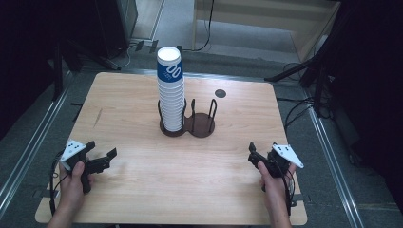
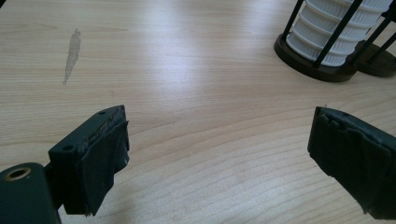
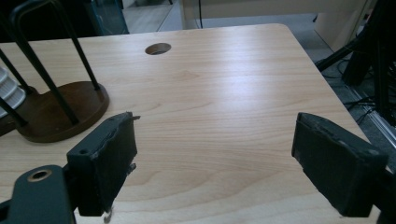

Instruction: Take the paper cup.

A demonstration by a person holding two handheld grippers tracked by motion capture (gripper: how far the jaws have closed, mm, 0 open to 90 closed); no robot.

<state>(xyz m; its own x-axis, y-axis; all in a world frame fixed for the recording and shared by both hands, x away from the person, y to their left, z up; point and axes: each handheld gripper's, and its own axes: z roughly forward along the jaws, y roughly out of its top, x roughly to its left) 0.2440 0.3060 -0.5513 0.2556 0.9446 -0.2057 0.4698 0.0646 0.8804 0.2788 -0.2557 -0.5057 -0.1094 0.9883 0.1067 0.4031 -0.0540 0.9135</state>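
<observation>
Both hands sit nearest the camera: the left gripper [image 1: 100,158] at seven o'clock and the right gripper [image 1: 259,159] at five o'clock, each with jaws open and empty. The stack of cups [image 1: 170,94] stands in the left ring of the dark holder [image 1: 202,124], at table centre toward twelve o'clock. Work seems not yet started; next, one gripper probably must reach for the top cup. The wooden table [image 1: 142,190] stands on grey floor [image 1: 332,156] with cables.

1. On the blue band of the top cup [image 1: 169,69] of the cup stack [image 1: 171,97], two large white signs like "00" are seen.
2. Smaller white print is placed beside them, but it cannot be read.
</observation>
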